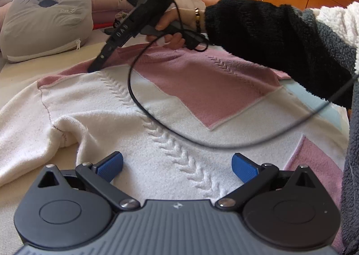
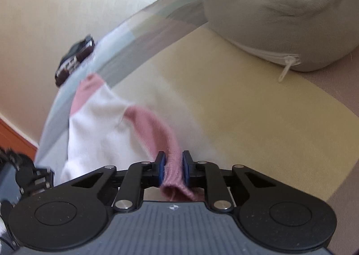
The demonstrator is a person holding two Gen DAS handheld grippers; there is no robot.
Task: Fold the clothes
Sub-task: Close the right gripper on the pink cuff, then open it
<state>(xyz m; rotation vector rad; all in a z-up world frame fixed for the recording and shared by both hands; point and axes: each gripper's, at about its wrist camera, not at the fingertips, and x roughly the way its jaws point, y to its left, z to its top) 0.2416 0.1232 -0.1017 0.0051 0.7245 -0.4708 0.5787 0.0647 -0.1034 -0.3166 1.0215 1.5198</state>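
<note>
The left gripper [image 1: 177, 166] is hovering low over the white front of the sweater [image 1: 157, 120], its blue fingers [image 1: 111, 165] spread wide with nothing between them. The sweater is lying spread on the bed [image 2: 246, 102], pink panels up toward the headboard edge, one white sleeve [image 1: 27, 124] trailing toward the bed's left edge.

Moving right, the right gripper [image 2: 174, 169] is clamping its fingers [image 2: 161, 168] nearly together on a pink ribbed cuff [image 2: 172, 165], which is bunching between the pads. From the left wrist view, that gripper is reaching down to the pink shoulder area near the grey cat pillow [image 1: 44, 19].

This looks like the start of a sleeve fold: the cuff is gripped, and the next move probably calls for carrying it across the sweater's body, while the left fingers pin or take hold of the fabric so it is not dragging.

Hard to read: the right wrist view is smeared with motion, so how the sleeve runs back to the body is unclear. The person's dark fleece sleeve [image 1: 269, 37] and a looping black cable [image 1: 134, 102] are covering part of the sweater, and its right edge is cut off.
</note>
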